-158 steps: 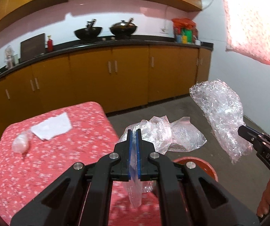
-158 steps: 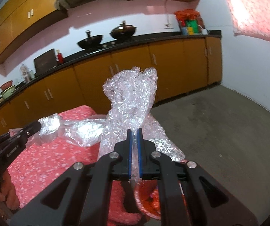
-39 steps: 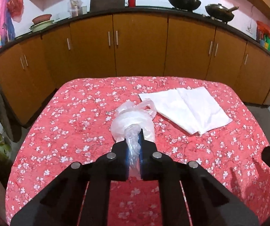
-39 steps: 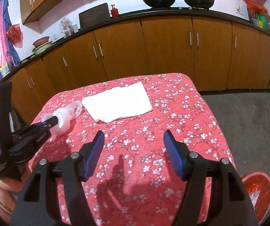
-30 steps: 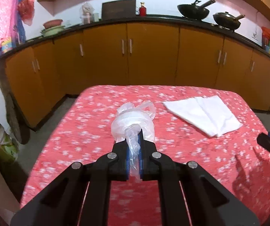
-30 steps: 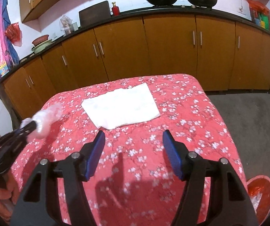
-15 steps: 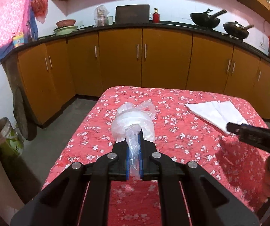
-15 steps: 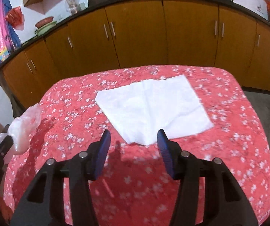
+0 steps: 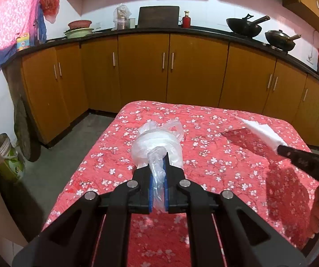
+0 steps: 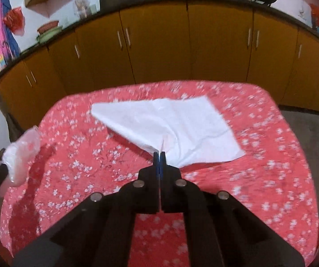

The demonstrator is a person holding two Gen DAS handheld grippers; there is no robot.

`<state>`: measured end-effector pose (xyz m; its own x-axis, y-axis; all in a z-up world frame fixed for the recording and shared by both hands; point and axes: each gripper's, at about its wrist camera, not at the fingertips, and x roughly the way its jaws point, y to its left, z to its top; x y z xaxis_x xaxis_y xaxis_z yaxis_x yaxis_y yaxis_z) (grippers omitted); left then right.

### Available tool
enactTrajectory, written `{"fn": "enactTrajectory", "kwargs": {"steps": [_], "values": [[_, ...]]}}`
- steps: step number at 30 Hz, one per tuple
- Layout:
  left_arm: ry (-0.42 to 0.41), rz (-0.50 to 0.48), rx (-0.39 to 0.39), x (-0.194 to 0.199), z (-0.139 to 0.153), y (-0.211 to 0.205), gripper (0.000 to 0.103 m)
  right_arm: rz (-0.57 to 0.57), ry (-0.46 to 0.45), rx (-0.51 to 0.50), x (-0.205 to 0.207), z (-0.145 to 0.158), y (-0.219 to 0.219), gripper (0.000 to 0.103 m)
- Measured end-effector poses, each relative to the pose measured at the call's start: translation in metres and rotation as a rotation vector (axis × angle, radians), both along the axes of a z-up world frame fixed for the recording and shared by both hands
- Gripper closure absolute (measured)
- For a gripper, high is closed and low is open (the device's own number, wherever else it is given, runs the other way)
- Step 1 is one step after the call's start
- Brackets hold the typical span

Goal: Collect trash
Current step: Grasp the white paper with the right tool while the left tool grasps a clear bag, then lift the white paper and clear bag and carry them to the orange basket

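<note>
The right gripper has just been closing, and now its jaws are pinched tight on the near corner of the white paper. The rest of the paper still lies on the table with the red flowery cloth, and the pinched corner is bunched up into folds.

The paper is thin, light and floppy — it will sag and flap when lifted, and I think it could tear if pulled fast. A corner is a good place to hold it, since a flat sheet gives nothing else to grab.

The left gripper is shut on the twisted neck of a clear plastic bag, held up above the table. The bag is soft and crinkly, and probably slippery — so the twisted neck is the safest spot to squeeze.

Both things weigh almost nothing, so a gentle lift should do.
</note>
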<state>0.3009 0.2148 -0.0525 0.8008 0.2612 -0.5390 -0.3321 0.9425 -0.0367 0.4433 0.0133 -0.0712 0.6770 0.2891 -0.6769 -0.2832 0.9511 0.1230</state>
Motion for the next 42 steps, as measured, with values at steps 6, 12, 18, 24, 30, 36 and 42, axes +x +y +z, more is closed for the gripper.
{"fn": "enactTrajectory", "kwargs": {"steps": [6,12,18,24,30,36,42], "values": [[-0.018,-0.02,-0.003,-0.008,0.013,-0.015,0.096,-0.016,-0.061,0.006,-0.027,0.027,-0.024,0.101],[-0.047,-0.056,0.013,-0.021,0.032,-0.036,0.096,-0.046,-0.1,0.017,-0.057,0.051,-0.054,0.101],[-0.061,-0.096,0.018,-0.033,0.045,-0.06,0.096,-0.077,-0.138,0.026,-0.086,0.071,-0.087,0.101],[-0.079,-0.139,0.018,-0.047,0.056,-0.08,0.096,-0.085,-0.167,0.052,-0.119,0.087,-0.112,0.101],[-0.092,-0.167,0.027,-0.059,0.067,-0.093,0.096,-0.084,-0.188,0.078,-0.147,0.099,-0.125,0.101],[-0.113,-0.182,0.032,-0.07,0.079,-0.101,0.096,-0.091,-0.208,0.098,-0.17,0.11,-0.141,0.101],[-0.128,-0.214,0.041,-0.077,0.088,-0.118,0.096,-0.118,-0.233,0.107,-0.187,0.122,-0.159,0.101]]}}
